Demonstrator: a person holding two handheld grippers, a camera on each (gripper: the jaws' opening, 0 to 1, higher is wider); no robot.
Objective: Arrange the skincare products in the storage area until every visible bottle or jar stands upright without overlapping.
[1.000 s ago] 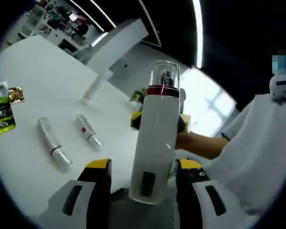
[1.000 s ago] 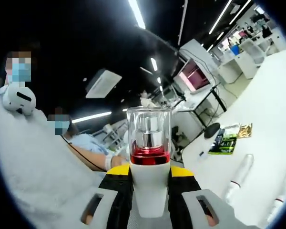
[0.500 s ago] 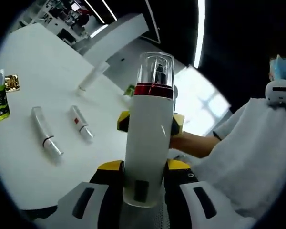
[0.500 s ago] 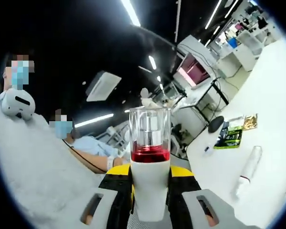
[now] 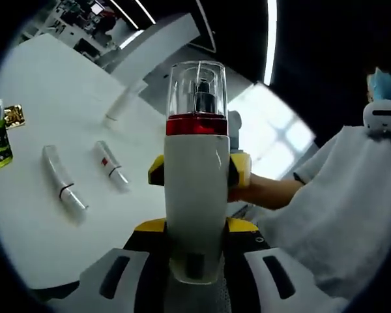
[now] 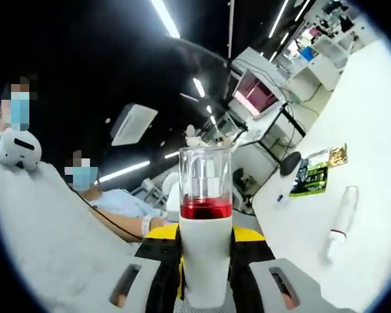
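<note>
Looking along your left gripper [image 5: 194,228], you have it clamped low on the white pump bottle [image 5: 197,189], held in the air, with your right gripper [image 5: 238,171] closed higher up. On the white table [image 5: 45,117], three tubes [image 5: 64,187] lie flat at left, unarranged.

Turning to your right gripper's own view, another tube [image 6: 342,218] lies at right. Most work remains.

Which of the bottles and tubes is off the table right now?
The red-banded pump bottle, held by both grippers; the three tubes lie on the table.
</note>
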